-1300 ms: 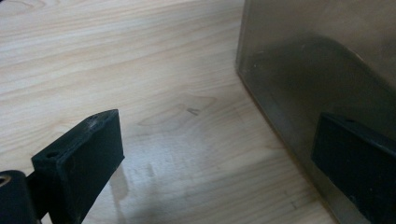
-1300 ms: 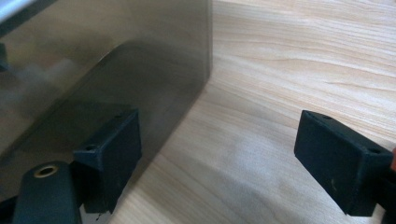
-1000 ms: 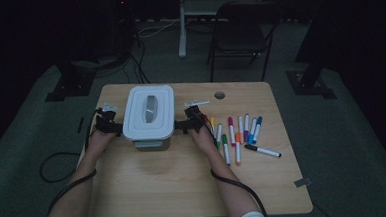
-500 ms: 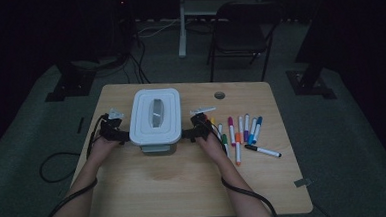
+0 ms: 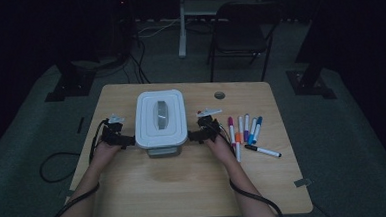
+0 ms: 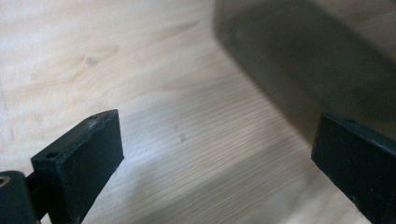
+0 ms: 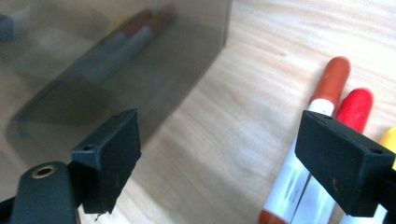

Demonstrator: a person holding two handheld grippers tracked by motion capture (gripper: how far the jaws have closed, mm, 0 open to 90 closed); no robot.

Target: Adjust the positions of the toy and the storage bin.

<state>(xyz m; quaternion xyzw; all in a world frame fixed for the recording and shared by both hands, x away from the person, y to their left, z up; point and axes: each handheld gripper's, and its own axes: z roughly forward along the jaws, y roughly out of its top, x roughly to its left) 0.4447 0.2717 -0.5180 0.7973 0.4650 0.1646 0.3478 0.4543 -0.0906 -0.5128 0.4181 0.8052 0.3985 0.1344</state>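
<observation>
Black jaws stand wide apart on both the left gripper (image 5: 129, 140) and right gripper (image 5: 192, 136), flanking the white-lidded plastic box (image 5: 160, 120) mid-desk (image 5: 185, 189), likely light, rigid and slick-walled, best pinched under the lid's overhanging rim on both sides.

A pale wooden tabletop (image 5: 185, 189) stands on dark carpet. A grey box (image 5: 161, 150) with a white lid (image 5: 160, 118) sits on it left of centre. Right of the box lies a row of coloured markers (image 5: 243, 131), with one black-capped marker (image 5: 262, 150) lying crosswise just beside them.
</observation>
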